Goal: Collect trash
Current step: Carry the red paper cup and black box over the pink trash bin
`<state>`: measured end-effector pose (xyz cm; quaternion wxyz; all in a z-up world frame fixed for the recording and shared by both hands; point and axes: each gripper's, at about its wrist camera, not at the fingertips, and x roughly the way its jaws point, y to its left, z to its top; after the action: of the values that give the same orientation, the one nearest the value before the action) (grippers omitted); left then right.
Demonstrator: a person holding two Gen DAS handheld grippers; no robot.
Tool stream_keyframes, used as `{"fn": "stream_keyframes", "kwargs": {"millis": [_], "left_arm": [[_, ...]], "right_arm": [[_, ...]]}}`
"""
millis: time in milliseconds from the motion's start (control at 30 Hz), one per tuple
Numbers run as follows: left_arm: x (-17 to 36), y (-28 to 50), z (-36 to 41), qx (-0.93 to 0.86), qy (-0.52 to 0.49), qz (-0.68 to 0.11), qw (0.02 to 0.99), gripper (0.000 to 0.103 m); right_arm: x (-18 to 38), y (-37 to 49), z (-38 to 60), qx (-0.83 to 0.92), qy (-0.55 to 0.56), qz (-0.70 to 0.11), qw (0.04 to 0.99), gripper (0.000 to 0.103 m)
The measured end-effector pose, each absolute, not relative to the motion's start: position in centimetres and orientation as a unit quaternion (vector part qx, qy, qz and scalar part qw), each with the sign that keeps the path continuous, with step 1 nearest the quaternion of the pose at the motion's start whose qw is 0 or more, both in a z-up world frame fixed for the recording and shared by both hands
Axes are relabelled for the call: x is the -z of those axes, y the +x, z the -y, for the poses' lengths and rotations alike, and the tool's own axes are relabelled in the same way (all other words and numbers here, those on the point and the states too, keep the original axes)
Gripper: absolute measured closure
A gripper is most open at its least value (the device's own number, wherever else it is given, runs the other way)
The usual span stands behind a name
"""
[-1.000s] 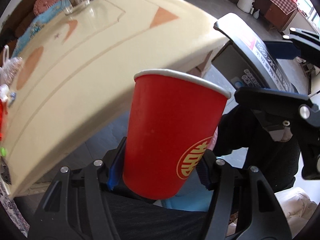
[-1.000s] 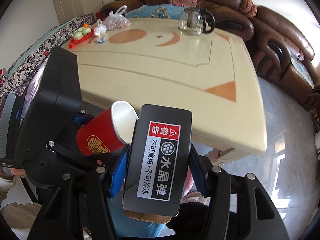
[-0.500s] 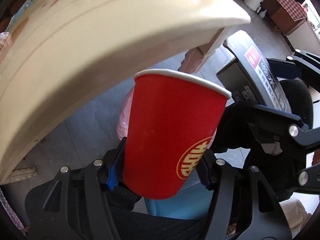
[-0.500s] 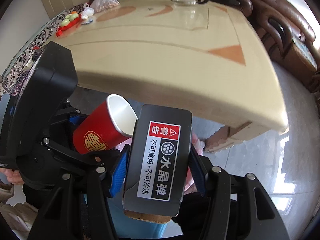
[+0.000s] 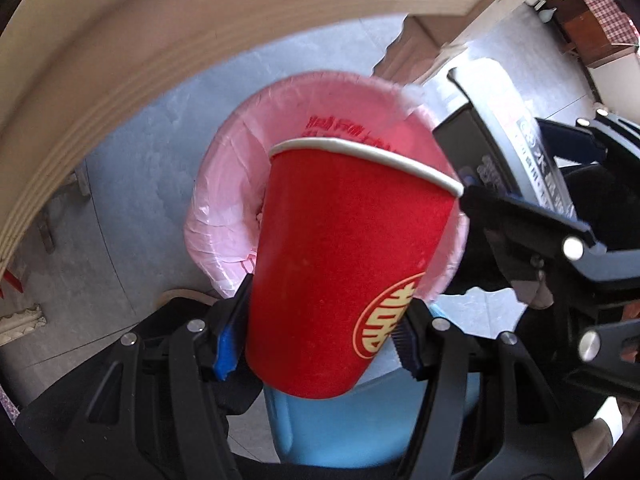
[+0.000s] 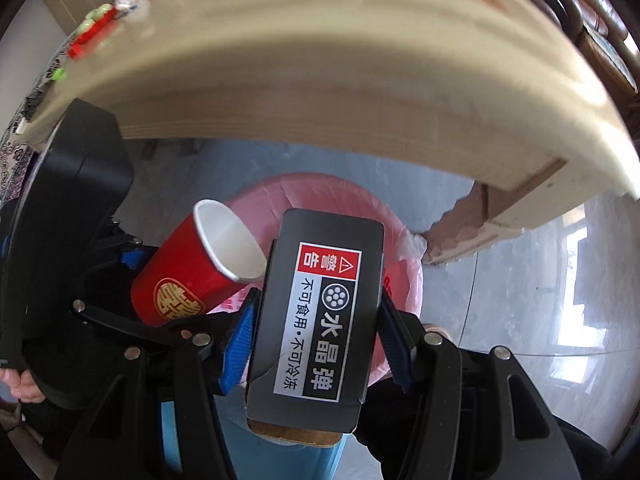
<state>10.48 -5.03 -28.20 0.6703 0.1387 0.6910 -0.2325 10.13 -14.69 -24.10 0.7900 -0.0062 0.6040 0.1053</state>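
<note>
Grey floor tiles (image 5: 132, 208) now fill the space where, a second ago, I was looking across the top of the cream surface (image 6: 320, 64); its edge has swung up over both views, so both my hands have come down below it.

My left fingers (image 5: 324, 332) are clamped on the red paper cup (image 5: 340, 264), blue pads pressing its lower wall on either side, mouth pointing away from me and tipped toward the bin. My right fingers (image 6: 312, 344) are clamped on the black box with the warning label (image 6: 316, 316), one pad on each long side. Neither grip has shifted over the last second.

What has come into sight is the bin with the pink bag (image 5: 240, 184) folded over its rim. It stands on the floor just beyond the surface's leg (image 6: 472, 220). In the left view the cup's rim overlaps the bag's opening; in the right view the box covers much of that same opening, and the cup sits just to its left.

I judge that the carry is nearly over and the drop is what remains. Both pieces hang over one mouth, close together, so letting them go one at a time looks safer than both at once.
</note>
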Motion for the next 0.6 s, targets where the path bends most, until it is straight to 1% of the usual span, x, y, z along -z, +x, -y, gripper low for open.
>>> {"fn": "stream_keyframes", "kwargs": {"millis": [400, 600], "left_arm": [[34.8, 12.0, 5.1, 0.207, 0.135, -0.733, 0.634, 0.042], [37.3, 12.7, 5.6, 0.212, 0.122, -0.751, 0.614, 0.042]], "right_arm": [[31.7, 11.7, 14.8, -0.095, 0.014, -0.656, 0.748, 0.048], [33.3, 12.3, 15.6, -0.085, 0.024, -0.669, 0.738, 0.048]]}}
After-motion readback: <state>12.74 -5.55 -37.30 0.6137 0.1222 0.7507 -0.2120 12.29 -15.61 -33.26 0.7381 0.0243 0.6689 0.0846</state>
